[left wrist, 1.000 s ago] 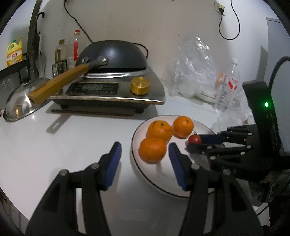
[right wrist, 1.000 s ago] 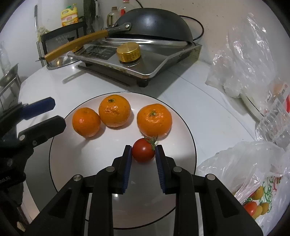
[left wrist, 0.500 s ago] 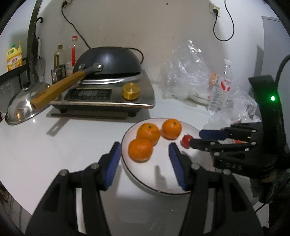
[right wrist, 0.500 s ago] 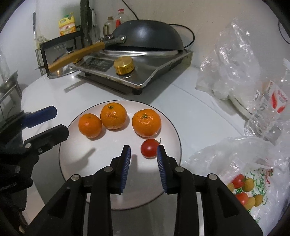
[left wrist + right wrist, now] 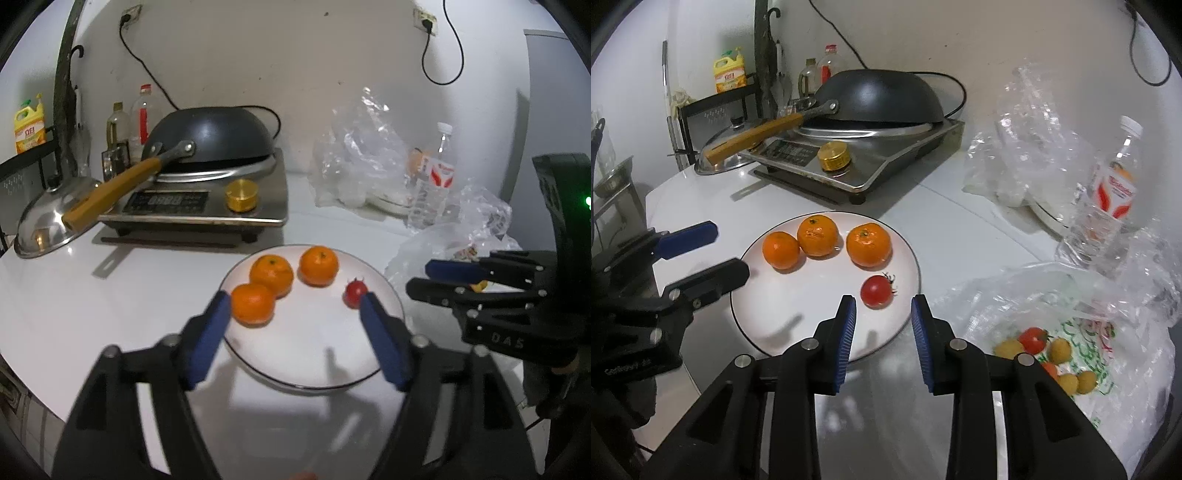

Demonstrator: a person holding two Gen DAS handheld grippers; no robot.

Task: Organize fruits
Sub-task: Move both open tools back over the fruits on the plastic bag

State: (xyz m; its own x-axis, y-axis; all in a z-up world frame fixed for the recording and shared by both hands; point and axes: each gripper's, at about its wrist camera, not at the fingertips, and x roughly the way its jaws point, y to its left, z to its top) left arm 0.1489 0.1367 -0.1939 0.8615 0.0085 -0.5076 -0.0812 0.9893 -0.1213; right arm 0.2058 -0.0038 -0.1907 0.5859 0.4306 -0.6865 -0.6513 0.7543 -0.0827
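Hovering, right gripper (image 5: 882, 308): hung just short of the plate (image 5: 798, 314) edge with its fingers spread and nothing between them, so it had let the cherry tomato (image 5: 876, 291) go and backed off; a second earlier it was pinching it.
Left gripper (image 5: 293, 308): spread wide and empty too, low over the plate's near side, farther back than a second ago.
Tomato: sat loose on the plate's right part, near the three oranges (image 5: 817, 235) but touching none.
What that means: looked like one tomato delivered, and the right gripper probably headed next for the plastic bag (image 5: 1071, 332) just beside the plate, where more red and yellow little fruits (image 5: 1034, 338) were lying.
Readable stuff: "DAS" on the right gripper's body in the left view; red logo on the water bottle (image 5: 1108, 206) label, too blurry to read; yellow jug (image 5: 729, 72) on the rack had a label, also illegible.
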